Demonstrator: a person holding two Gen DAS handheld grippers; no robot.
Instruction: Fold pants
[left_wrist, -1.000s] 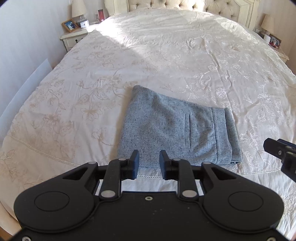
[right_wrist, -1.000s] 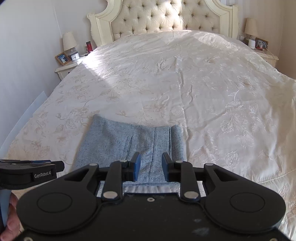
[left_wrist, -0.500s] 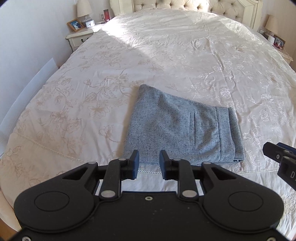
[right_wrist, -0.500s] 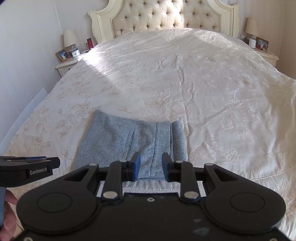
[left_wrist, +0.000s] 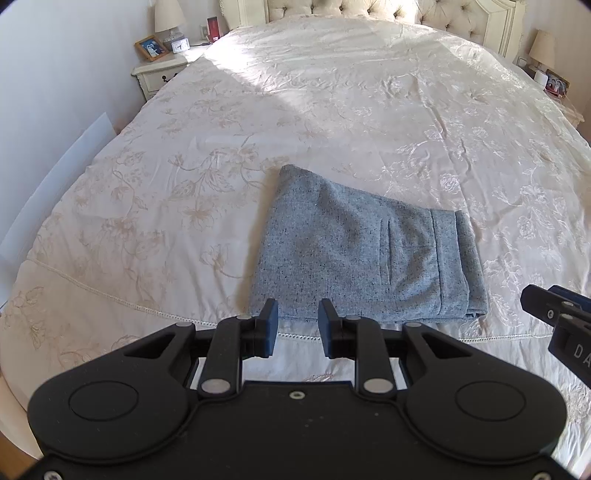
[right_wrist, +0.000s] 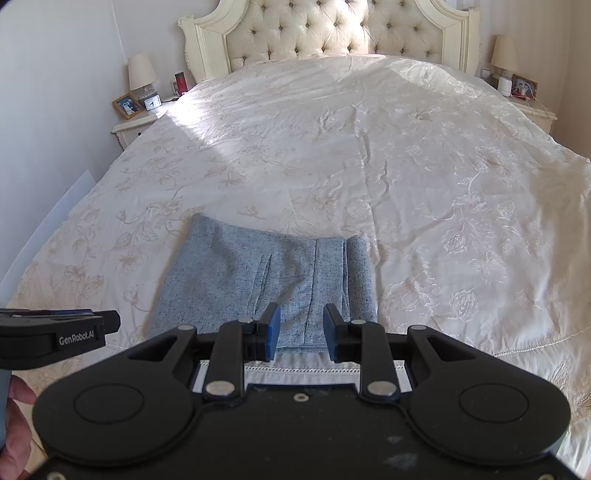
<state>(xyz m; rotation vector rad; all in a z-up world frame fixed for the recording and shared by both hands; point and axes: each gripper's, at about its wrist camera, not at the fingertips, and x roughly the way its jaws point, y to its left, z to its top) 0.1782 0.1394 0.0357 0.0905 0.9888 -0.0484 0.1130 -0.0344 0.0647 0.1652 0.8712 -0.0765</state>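
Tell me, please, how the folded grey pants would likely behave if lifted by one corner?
The pants are woven cloth in stacked layers, so they would probably droop and unfold. They look fairly thick, so likely weighty for their size. The satin-like bedspread may let them slide when pushed.

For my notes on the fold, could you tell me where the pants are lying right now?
The folded pants lie near the foot edge of the bedspread, just beyond both open grippers, centre-right in the left wrist view.

- Bed (right_wrist: 369, 166): cream bedspread with floral embroidery, creased, partly sunlit.
- Tufted headboard (right_wrist: 332, 33): cream, buttoned, at the far end.
- Left nightstand (right_wrist: 136, 127): bears a lamp (right_wrist: 142, 75), a framed photo (right_wrist: 126, 105), a small clock (right_wrist: 152, 102) and a red container (right_wrist: 181, 82).
- Right nightstand (right_wrist: 535, 110): bears a second lamp (right_wrist: 504, 53) and a second framed photo (right_wrist: 523, 86).
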